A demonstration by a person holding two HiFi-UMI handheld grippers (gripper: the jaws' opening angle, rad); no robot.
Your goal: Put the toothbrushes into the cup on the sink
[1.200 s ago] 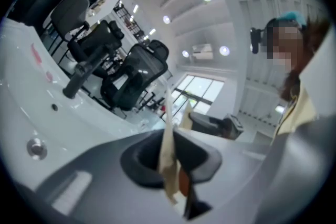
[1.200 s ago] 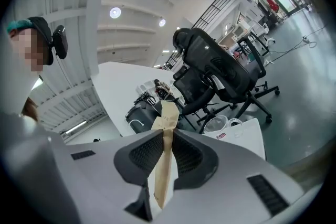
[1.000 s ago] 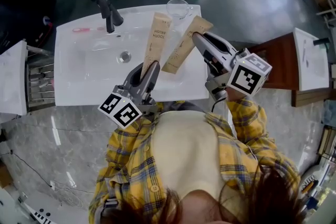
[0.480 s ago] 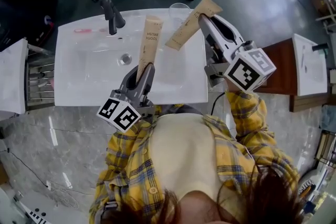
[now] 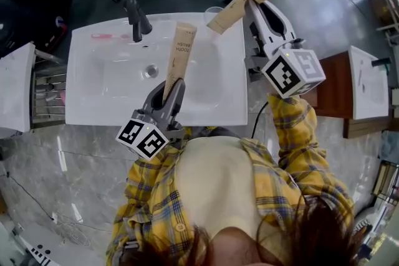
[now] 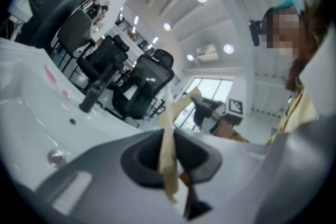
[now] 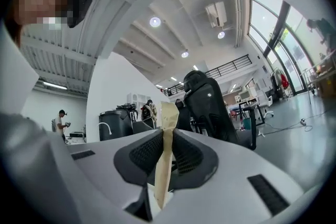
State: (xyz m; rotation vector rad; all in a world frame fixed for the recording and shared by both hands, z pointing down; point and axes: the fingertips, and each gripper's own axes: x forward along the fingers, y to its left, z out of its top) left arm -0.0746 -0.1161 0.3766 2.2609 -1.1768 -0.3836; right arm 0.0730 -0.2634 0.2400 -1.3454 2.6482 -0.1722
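Right gripper (image 5: 252, 4) risen with its toothbrush box (image 5: 237, 6), left gripper (image 5: 169, 90) steady holding the other box (image 5: 177, 56), fingers clamped on both, two boxes, one cup (image 5: 211, 10).

Over the left part of the sink (image 5: 100, 96) you have free room. The faucet (image 5: 137, 17) stands at its far edge. The toothbrush box (image 5: 179, 53) in your left gripper (image 5: 173, 89) crosses the middle; a second box (image 5: 238, 0) partly covers the cup (image 5: 210, 11) at far right.
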